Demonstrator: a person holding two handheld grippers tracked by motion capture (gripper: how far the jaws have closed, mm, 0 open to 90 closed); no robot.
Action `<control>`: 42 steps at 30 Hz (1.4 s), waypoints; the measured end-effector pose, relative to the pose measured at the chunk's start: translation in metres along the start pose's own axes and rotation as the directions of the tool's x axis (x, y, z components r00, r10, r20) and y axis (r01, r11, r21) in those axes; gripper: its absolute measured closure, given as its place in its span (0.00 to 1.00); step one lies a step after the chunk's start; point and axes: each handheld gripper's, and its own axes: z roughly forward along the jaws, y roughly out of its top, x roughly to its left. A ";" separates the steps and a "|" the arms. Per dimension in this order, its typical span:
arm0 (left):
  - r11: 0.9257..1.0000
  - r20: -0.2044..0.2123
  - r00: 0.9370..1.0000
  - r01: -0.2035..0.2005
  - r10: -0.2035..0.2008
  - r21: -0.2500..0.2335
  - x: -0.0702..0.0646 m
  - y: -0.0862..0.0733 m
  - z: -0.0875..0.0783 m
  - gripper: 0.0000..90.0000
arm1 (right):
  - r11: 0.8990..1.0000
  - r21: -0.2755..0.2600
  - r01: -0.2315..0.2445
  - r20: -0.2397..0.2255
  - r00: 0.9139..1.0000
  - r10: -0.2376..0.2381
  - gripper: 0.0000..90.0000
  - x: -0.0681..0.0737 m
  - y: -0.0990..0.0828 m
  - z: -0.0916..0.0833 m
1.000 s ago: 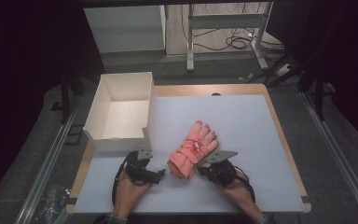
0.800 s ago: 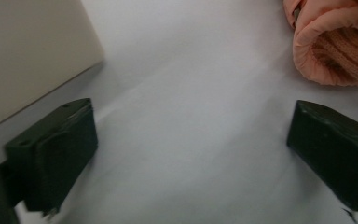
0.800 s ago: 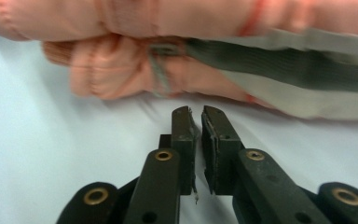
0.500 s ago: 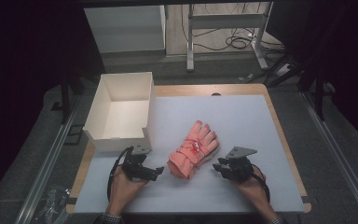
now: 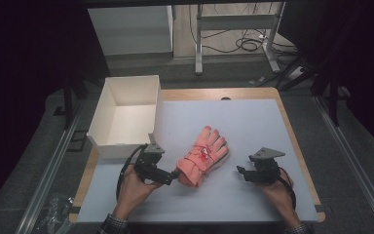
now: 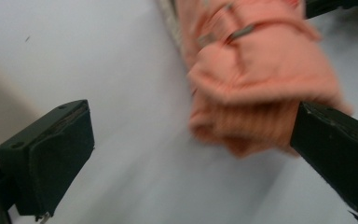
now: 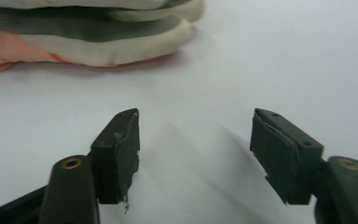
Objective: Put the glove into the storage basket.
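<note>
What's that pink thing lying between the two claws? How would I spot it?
Look at the pale table, right of the white open box. In the middle lies a stack of gloves, fingers pointing away from the person: salmon-pink knit above, cream underneath, the only colourful, soft thing there.

We are looking along the left gripper (image 6: 186, 154) — jaws standing wide apart, blurred orange glove (image 6: 256, 79) lying on the pale table (image 6: 98, 60), its cuff end touching one jaw — nothing pressing it.
</note>
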 end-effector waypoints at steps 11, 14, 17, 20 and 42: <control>0.996 0.010 0.997 -0.076 0.076 0.041 -0.032 0.046 0.025 0.00 | 0.998 0.023 -0.051 0.063 0.997 0.050 0.27 -0.028 -0.009 -0.004; 0.994 -0.028 0.996 -0.084 0.086 0.069 -0.036 0.051 0.038 0.00 | 0.998 0.020 -0.060 0.056 0.997 0.058 0.27 -0.030 -0.009 -0.004; 0.992 -0.037 0.995 -0.088 0.091 0.092 -0.038 0.053 0.046 0.00 | 0.998 0.028 -0.056 0.055 0.997 0.055 0.26 -0.029 -0.009 -0.004; 0.988 -0.049 0.995 -0.083 0.090 0.127 -0.040 0.054 0.063 0.00 | 0.998 0.029 -0.061 0.047 0.997 0.059 0.25 -0.030 -0.010 -0.003; 0.950 -0.026 0.993 -0.106 0.118 0.292 -0.045 0.035 0.103 0.24 | 0.998 0.033 -0.054 0.055 0.997 0.052 0.24 -0.031 -0.010 -0.003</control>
